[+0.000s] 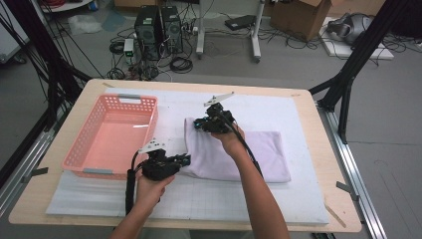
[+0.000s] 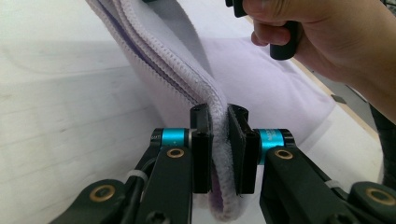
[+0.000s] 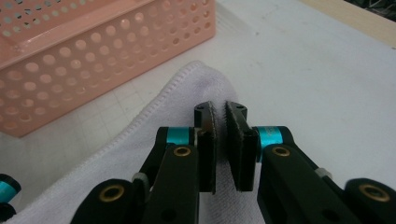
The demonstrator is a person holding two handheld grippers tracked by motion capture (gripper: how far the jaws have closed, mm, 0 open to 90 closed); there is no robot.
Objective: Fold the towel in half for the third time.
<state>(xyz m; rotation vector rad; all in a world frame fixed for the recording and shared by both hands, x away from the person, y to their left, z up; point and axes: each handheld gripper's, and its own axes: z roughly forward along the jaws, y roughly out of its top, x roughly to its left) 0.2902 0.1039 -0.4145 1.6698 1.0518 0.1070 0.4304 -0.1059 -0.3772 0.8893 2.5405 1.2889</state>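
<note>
A pale lilac towel [image 1: 239, 154] lies folded on the white mat, with its left edge lifted. My left gripper [image 1: 185, 160] holds the towel's near left corner, and in the left gripper view my left gripper [image 2: 219, 121] is shut on the thick layered hem of the towel [image 2: 271, 79]. My right gripper [image 1: 199, 123] is at the far left corner. Seen in the right gripper view, my right gripper [image 3: 219, 116] pinches a raised fold of the towel [image 3: 187, 93] between nearly closed pads.
A pink perforated basket [image 1: 119, 97] stands empty on the left of the mat, close to the towel's left edge, and its wall [image 3: 93, 60] is near my right gripper. The wooden table edge [image 1: 338, 199] runs along the right.
</note>
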